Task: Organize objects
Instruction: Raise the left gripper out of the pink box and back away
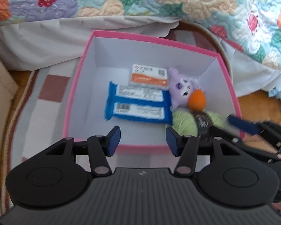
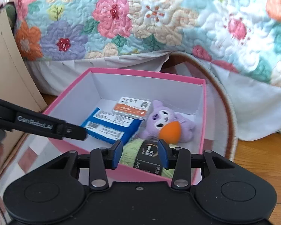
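Pink box, on the rug beside the bed: a blue packet, an orange-and-white carton, a purple plush toy, an orange egg-shaped sponge and green yarn are already stowed inside. Left claw and right claw are held part-open and empty above the near rim. Nothing loose is seen outside; sorting is judged near done.

Pink box holding blue packet, orange-white carton, purple plush, orange egg, green yarn
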A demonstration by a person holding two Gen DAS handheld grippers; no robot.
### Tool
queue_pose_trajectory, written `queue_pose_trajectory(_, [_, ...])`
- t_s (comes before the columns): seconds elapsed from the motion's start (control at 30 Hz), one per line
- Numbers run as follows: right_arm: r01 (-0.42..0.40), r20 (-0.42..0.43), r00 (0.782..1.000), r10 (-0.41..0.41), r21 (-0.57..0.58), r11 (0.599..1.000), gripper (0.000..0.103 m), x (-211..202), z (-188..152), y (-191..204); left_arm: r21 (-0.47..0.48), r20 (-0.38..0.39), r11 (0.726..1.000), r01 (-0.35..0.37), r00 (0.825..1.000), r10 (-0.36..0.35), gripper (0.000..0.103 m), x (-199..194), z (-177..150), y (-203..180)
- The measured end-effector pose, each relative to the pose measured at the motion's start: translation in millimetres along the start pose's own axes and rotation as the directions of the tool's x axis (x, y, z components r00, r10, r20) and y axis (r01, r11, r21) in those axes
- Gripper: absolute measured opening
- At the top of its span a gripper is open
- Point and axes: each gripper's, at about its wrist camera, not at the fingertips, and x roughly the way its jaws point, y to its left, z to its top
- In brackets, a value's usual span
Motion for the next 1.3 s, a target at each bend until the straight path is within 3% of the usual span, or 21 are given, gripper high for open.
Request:
queue_pose_trajectory(0.07, [0.022,0.01,1.0,-0.022,-0.054,0.998,0.046,-8.4,1.4,10.0,0.024,0.013,0.999,-0.032,0.999,0.031,0.059,-13.6,-1.7,-2.2])
queue_pose_trajectory(0.37, [-0.058,0.007,0.998,0.058,0.037,0.998,0.048,-51.2,11.5,20.2,0.06,-0.02,0.998,-0.021,1.0,0.022,0.062,-53.5,-10.5,2.4])
queue_pose_trajectory(0.53, [-0.041,-0.019,0.999,0.042,0.033,0.999,0.063,-66.9,11.8,27.7,0.078,-0.023,0.996,-0.037,0.999,0.039,0.064,-72.6,-19.7,6.9])
queue_pose_trajectory(0.93, [-0.043,-0.02,0.999,0.044,0.039,0.998,0.079,-100.7,10.7,45.2,0.094,0.01,0.995,-0.026,1.0,0.025,0.07,-115.1,-33.6,21.1])
queue_pose_trajectory(1.13, [-0.049,-0.081,0.995,0.053,0.043,0.998,0.093,-104.5,5.5,56.7,0.057,-0.002,0.998,-0.018,1.0,0.018,0.077,-112.6,-41.6,30.8])
queue_pose_trajectory(1.3, [-0.037,-0.115,0.993,0.04,0.024,0.999,0.096,-102.7,-0.7,65.1,0.021,-0.025,1.0,-0.022,0.999,0.023,0.08,-106.8,-49.1,40.9])
